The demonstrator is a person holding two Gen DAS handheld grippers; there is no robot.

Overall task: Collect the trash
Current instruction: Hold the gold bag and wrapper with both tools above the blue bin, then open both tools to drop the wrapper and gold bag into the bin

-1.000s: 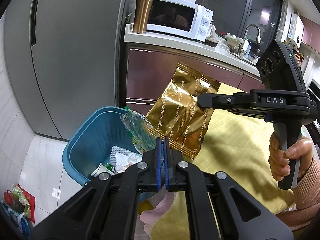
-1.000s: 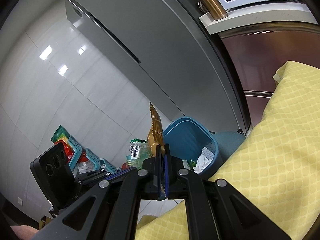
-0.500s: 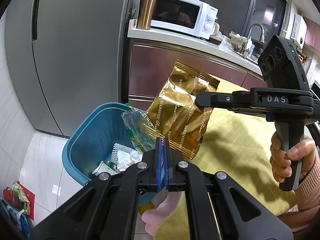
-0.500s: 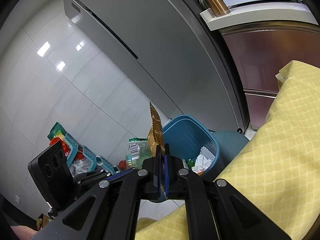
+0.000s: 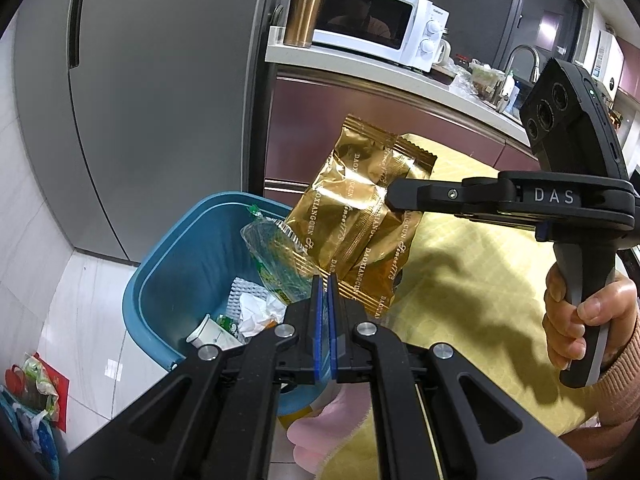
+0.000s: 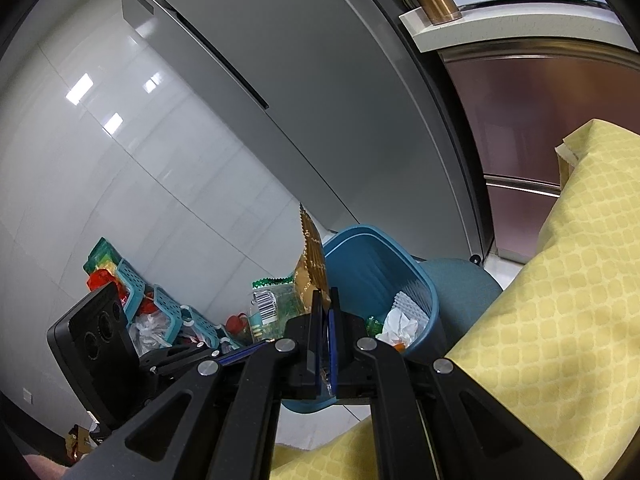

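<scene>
Holding both wrappers over the blue bin [image 5: 168, 280], I am lining them up so they can drop straight in. My left hand-held gripper [image 5: 325, 280] is pinching the clear green wrapper [image 5: 276, 256], pads pressed together on its edge. My right hand-held gripper [image 6: 325, 300] is clamping the gold snack bag [image 5: 360, 216] beside the yellow-covered bench [image 5: 460, 280].

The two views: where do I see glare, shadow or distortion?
Left wrist view: glare on the gold wrapper, gripper shadows on the yellow cloth, fridge edges bowed by the fisheye. Right wrist view: lamp reflections on the wall tiles, strong curvature.
</scene>
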